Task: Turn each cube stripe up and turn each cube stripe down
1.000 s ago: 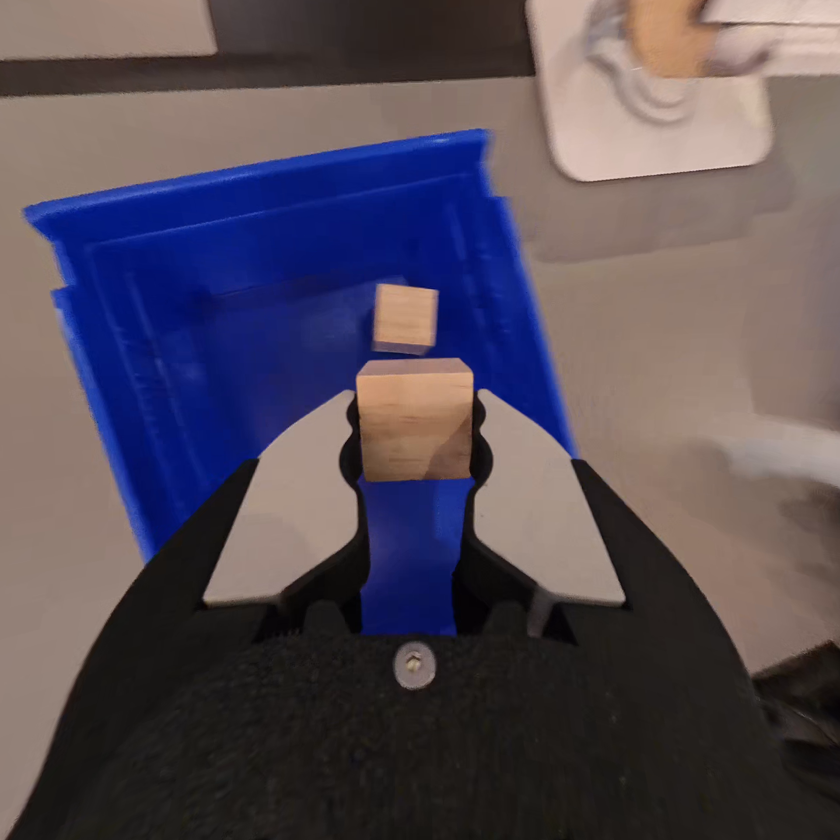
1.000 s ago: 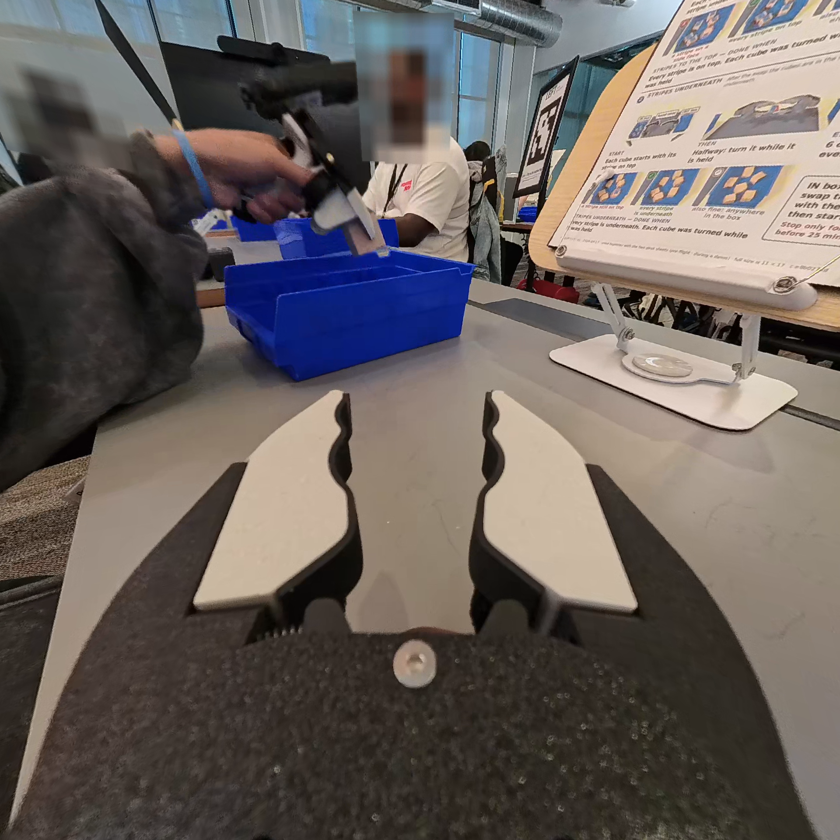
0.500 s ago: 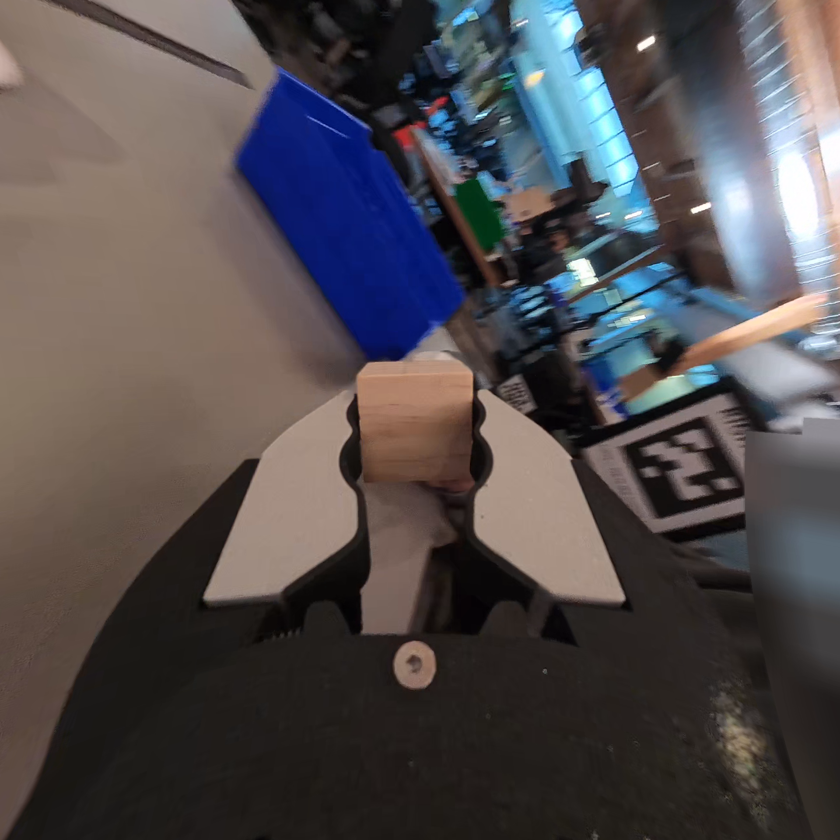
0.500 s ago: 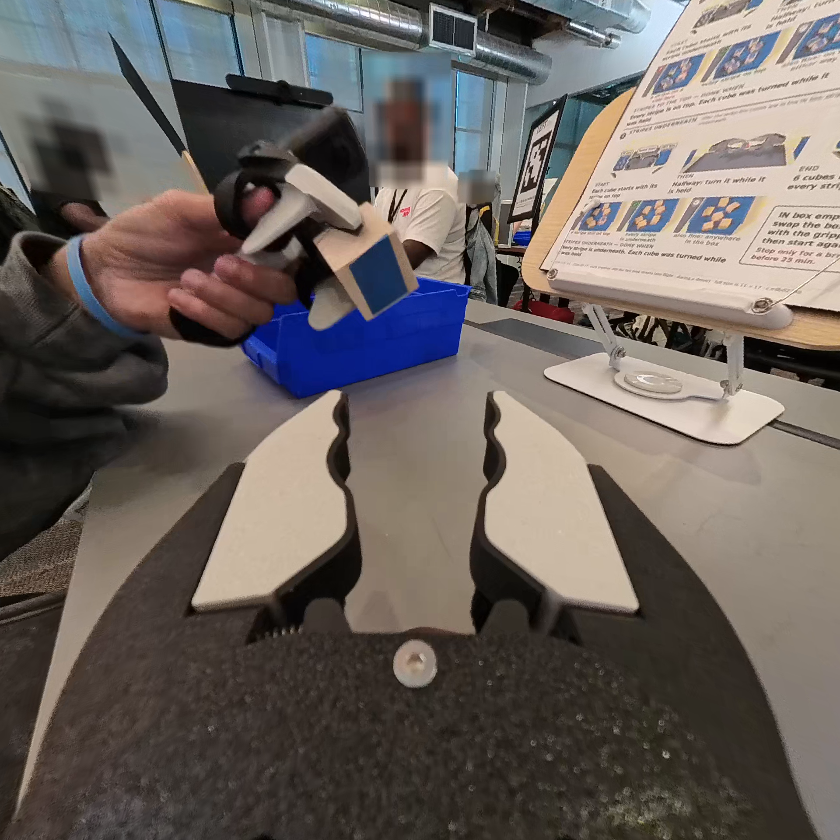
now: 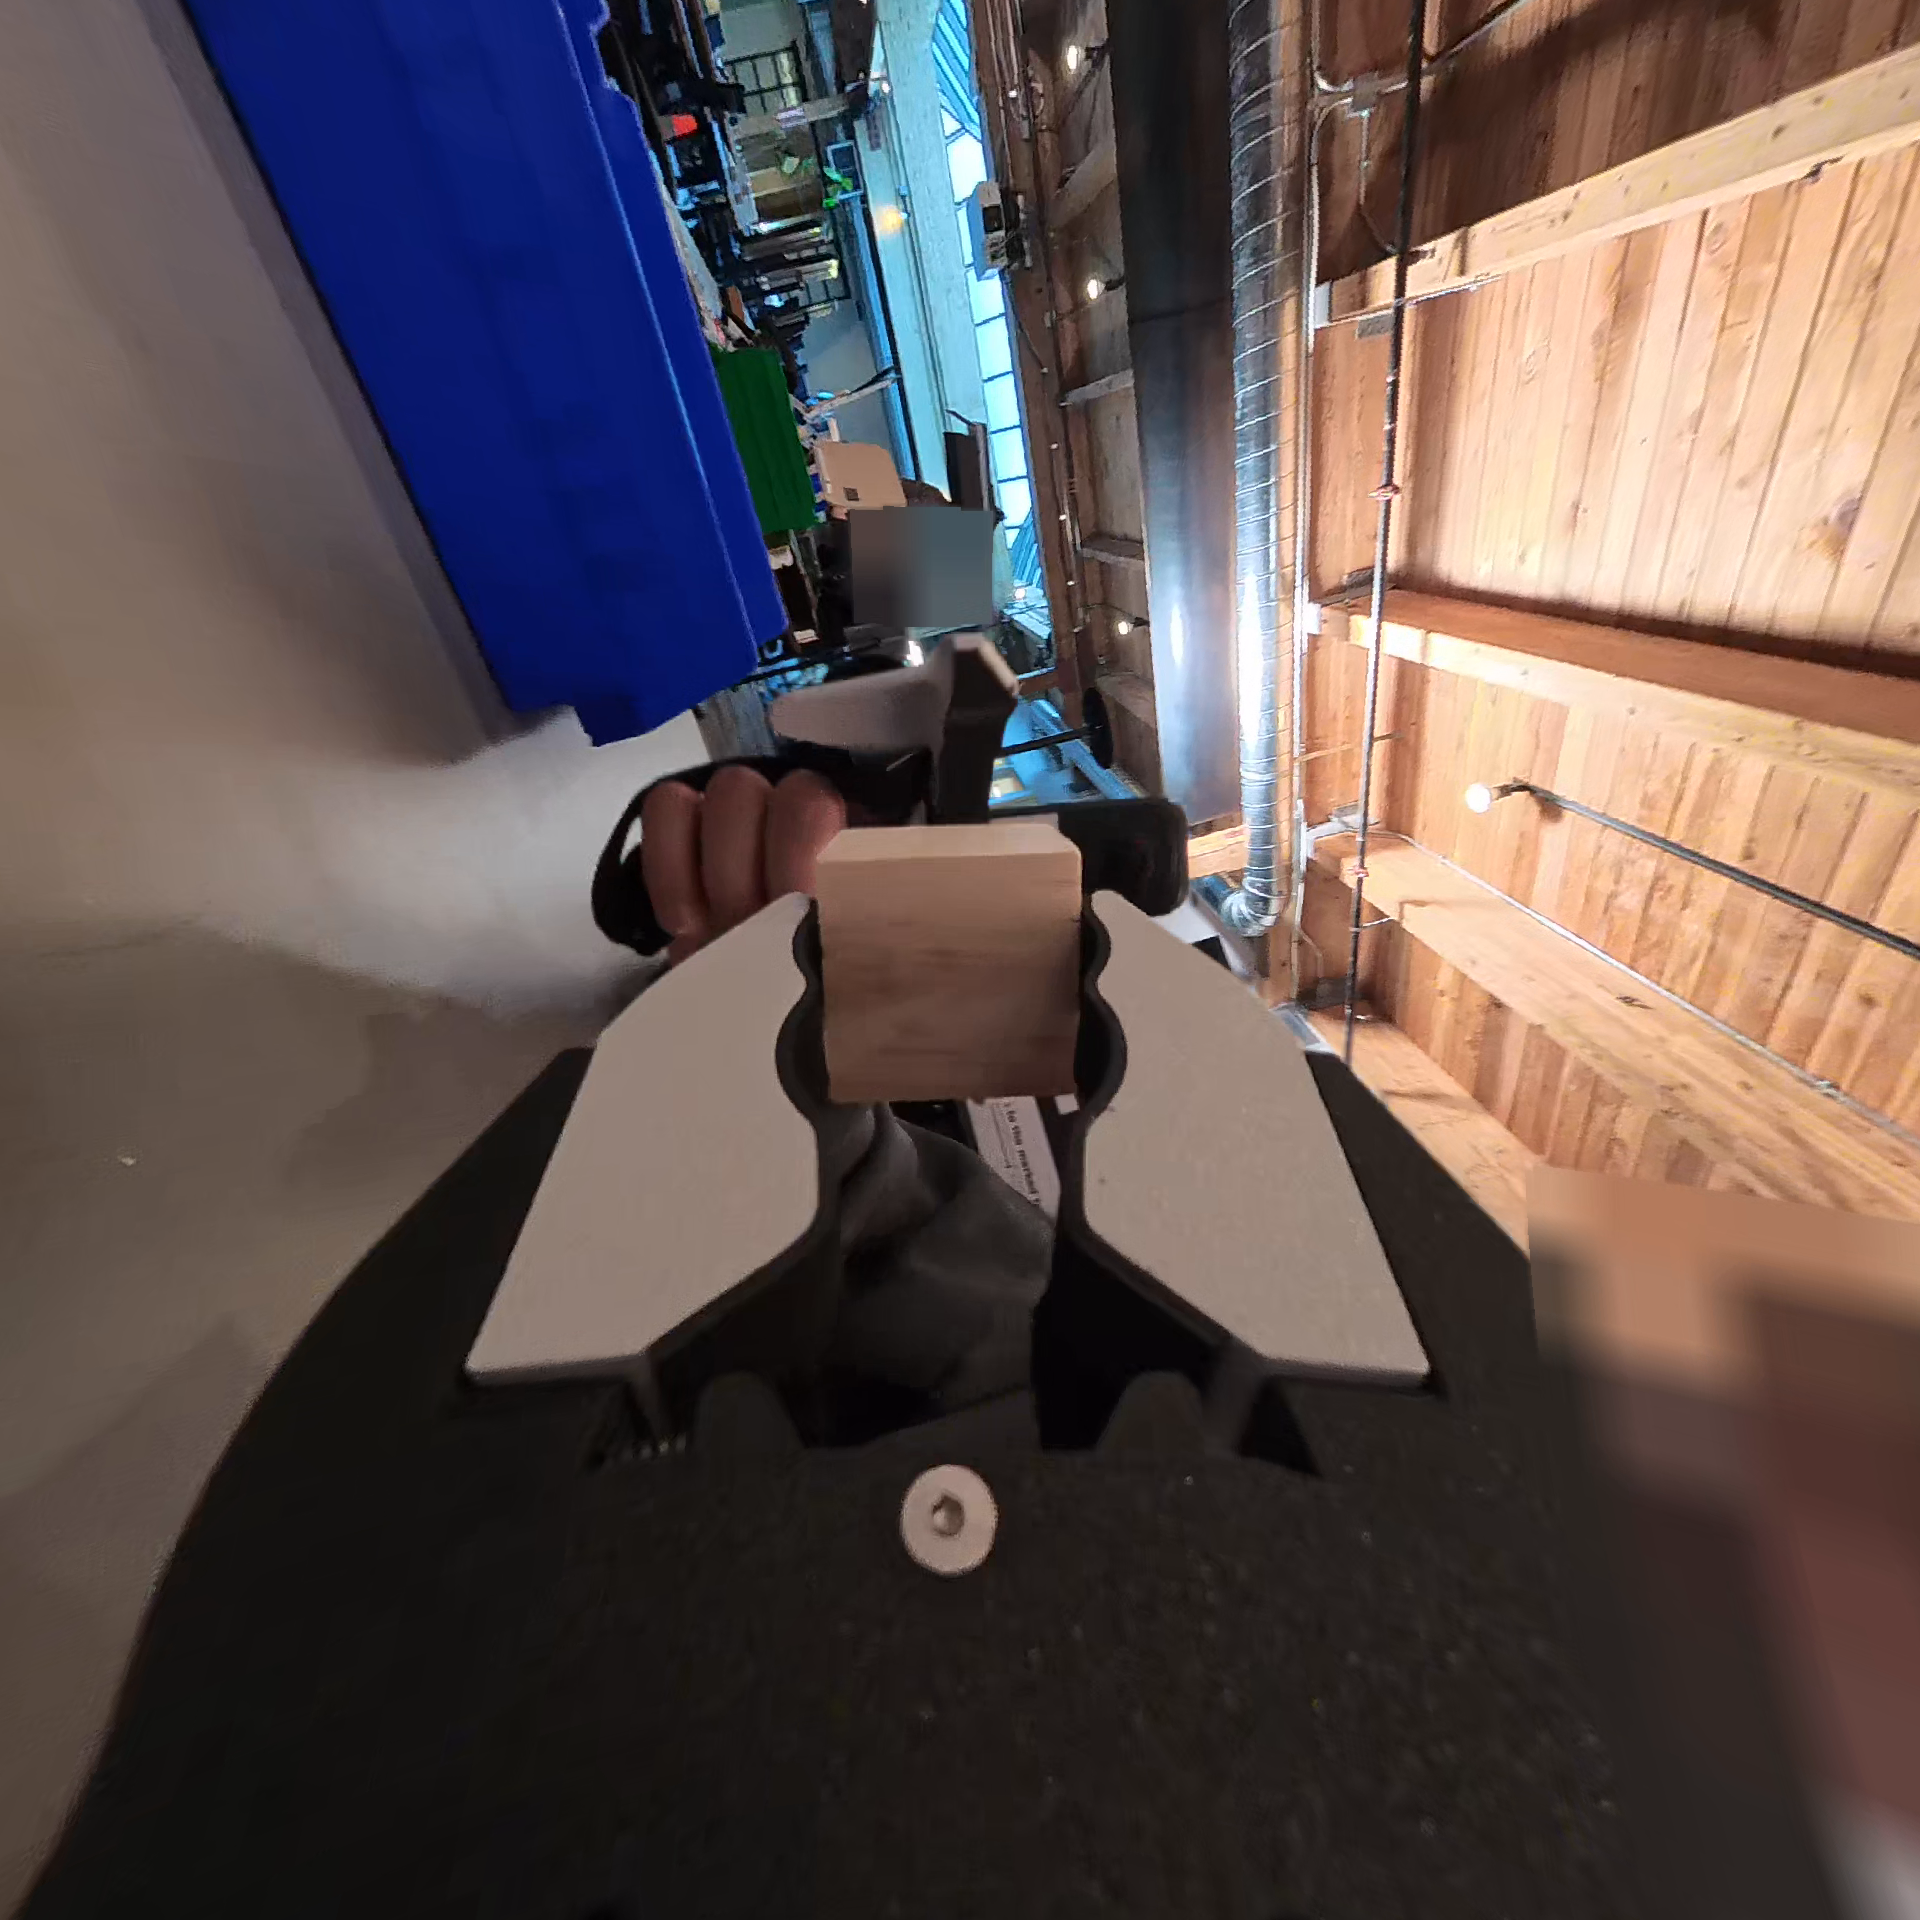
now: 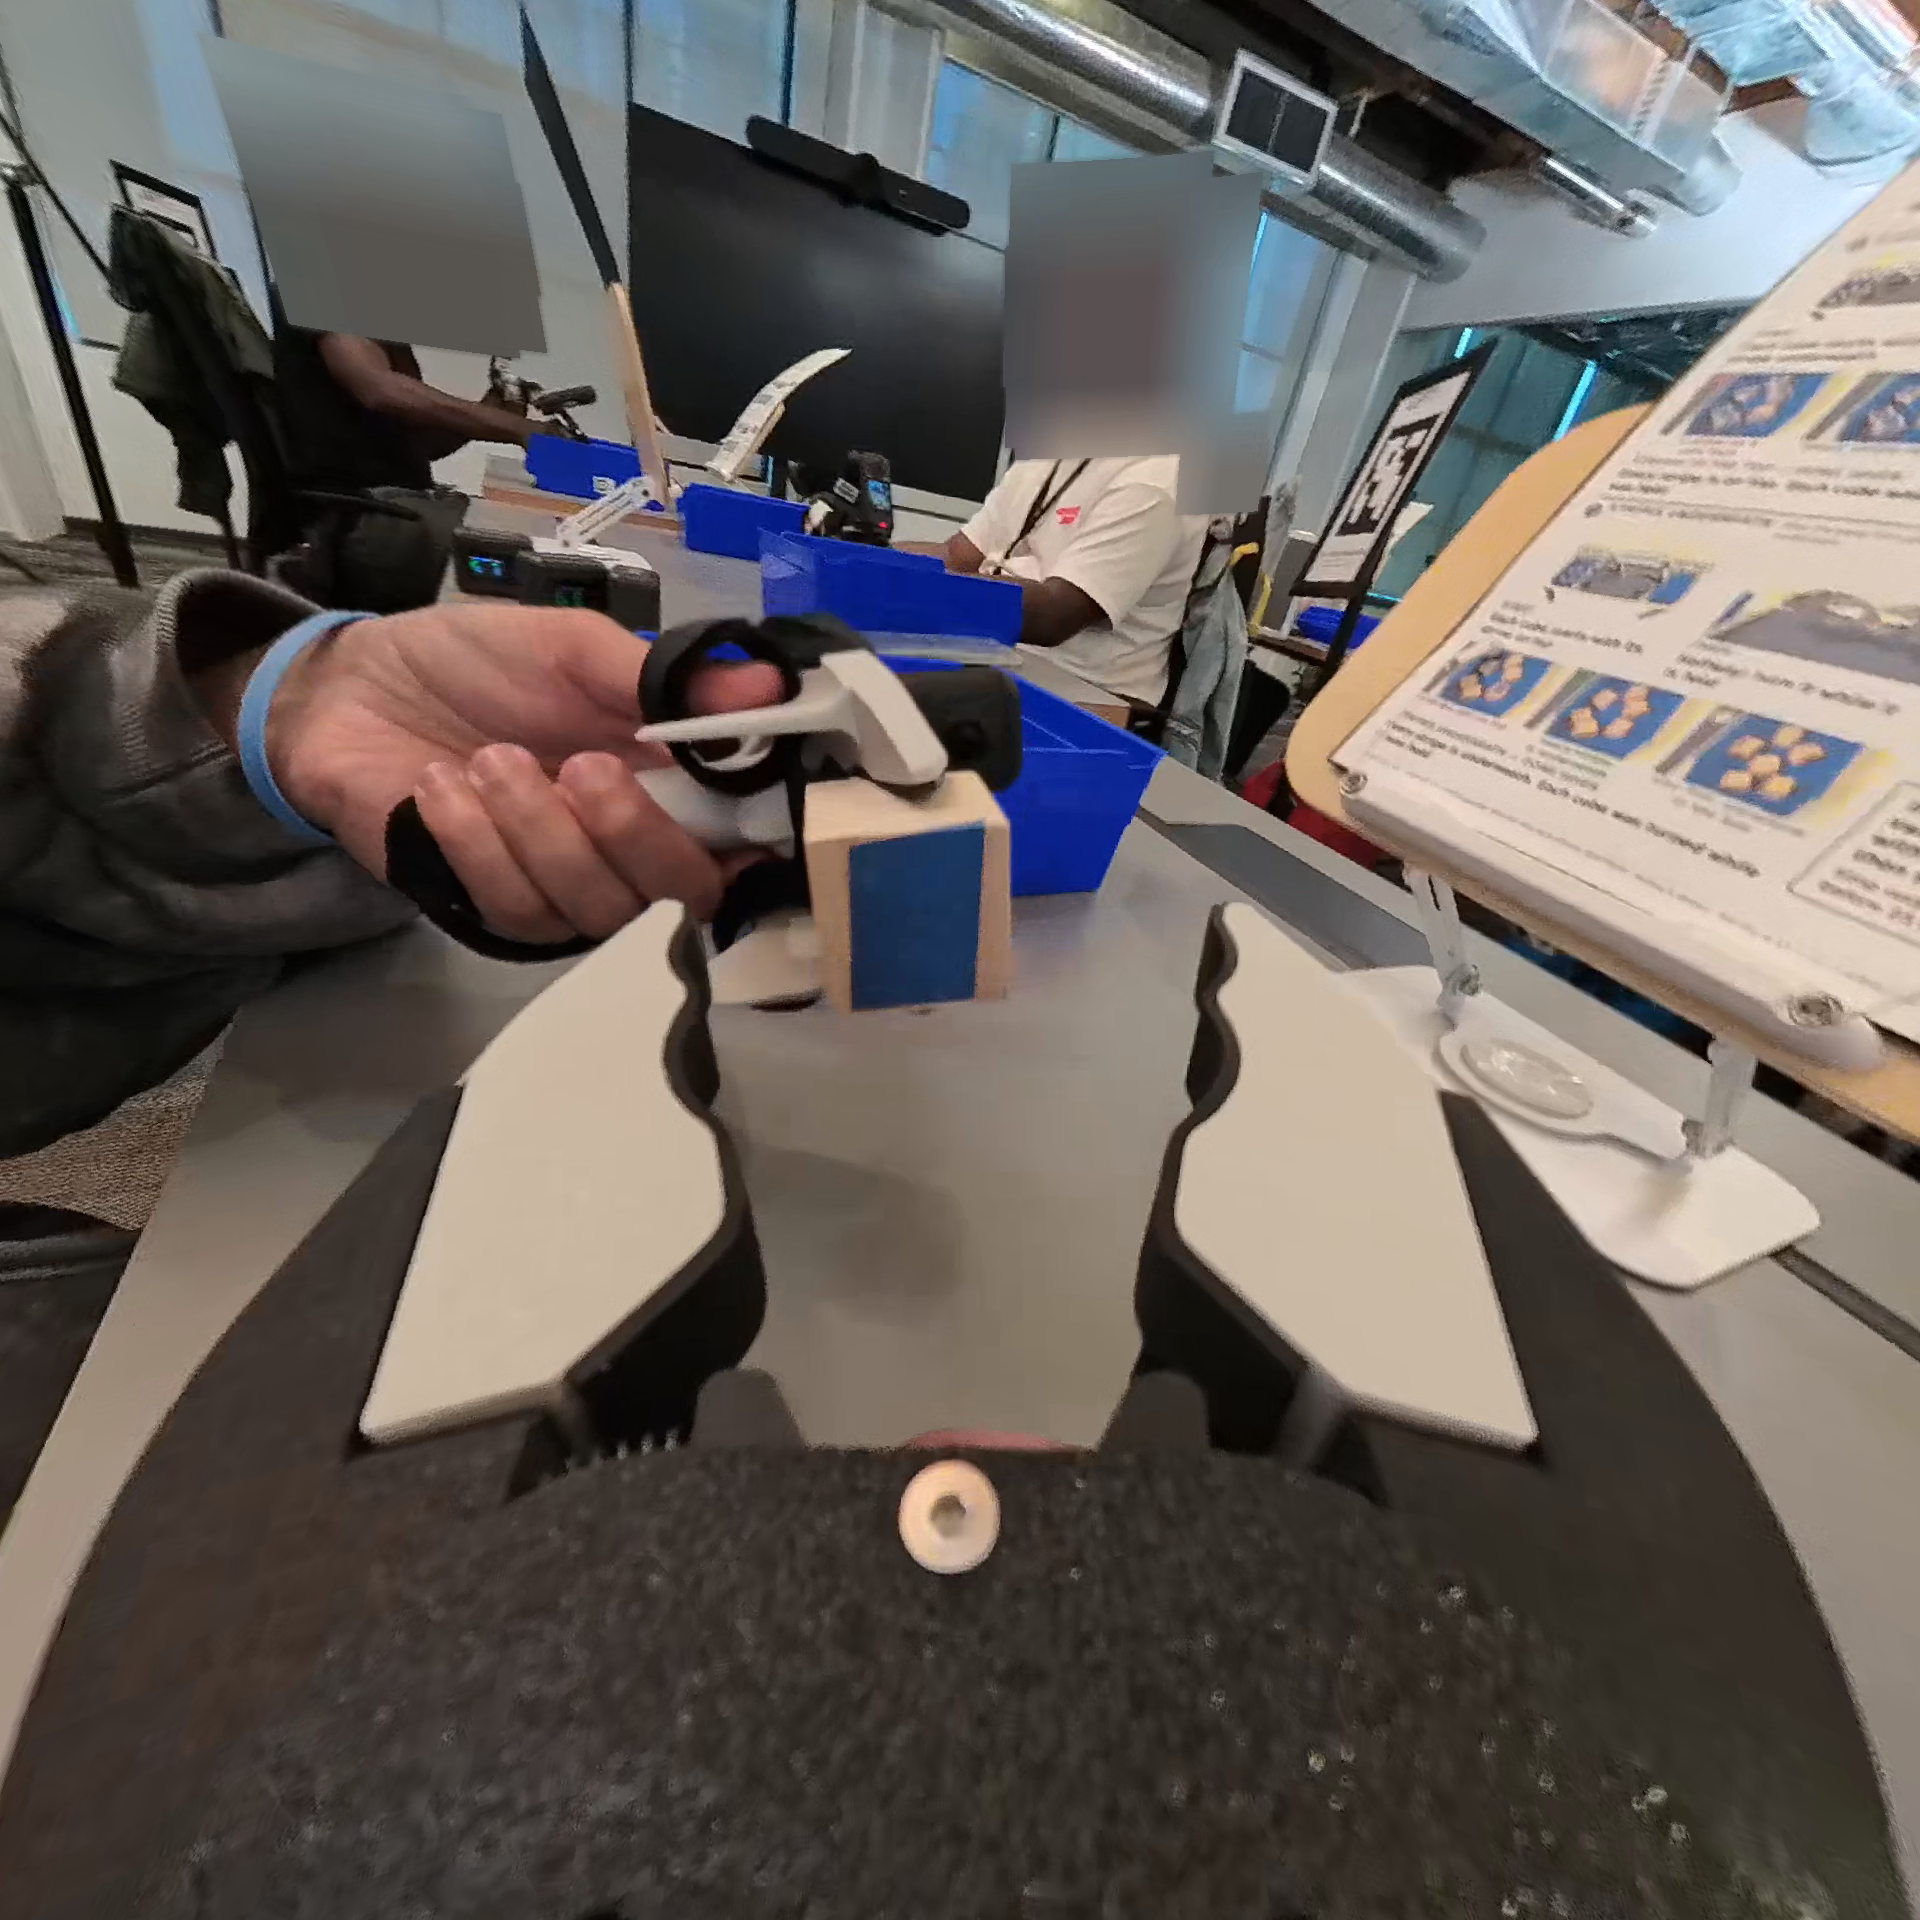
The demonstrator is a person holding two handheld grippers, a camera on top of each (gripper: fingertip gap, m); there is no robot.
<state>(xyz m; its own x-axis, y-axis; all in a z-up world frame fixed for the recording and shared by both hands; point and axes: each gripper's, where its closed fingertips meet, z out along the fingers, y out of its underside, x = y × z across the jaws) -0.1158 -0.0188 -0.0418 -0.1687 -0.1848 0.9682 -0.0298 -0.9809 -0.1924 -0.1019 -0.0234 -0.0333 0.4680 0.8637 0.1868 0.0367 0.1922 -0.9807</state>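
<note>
Between left gripper (image 5: 948,961) jaws (clamped), cube (image 5: 948,971), above table (image 6: 935,1195).

Pale wooden cube with blue stripe (image 6: 914,894): stripe unseen in left wrist view. Blue plastic bin (image 6: 1070,800): interior hidden. White instruction sheet on stand (image 6: 1704,665): cropped at right edge.

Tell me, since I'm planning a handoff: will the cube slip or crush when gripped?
The cube looks like solid wood, so probably rigid and light. Its flat sides sit square between the left gripper's fingers, so slipping seems unlikely. The blue stripe looks smoother, perhaps slicker.
</note>
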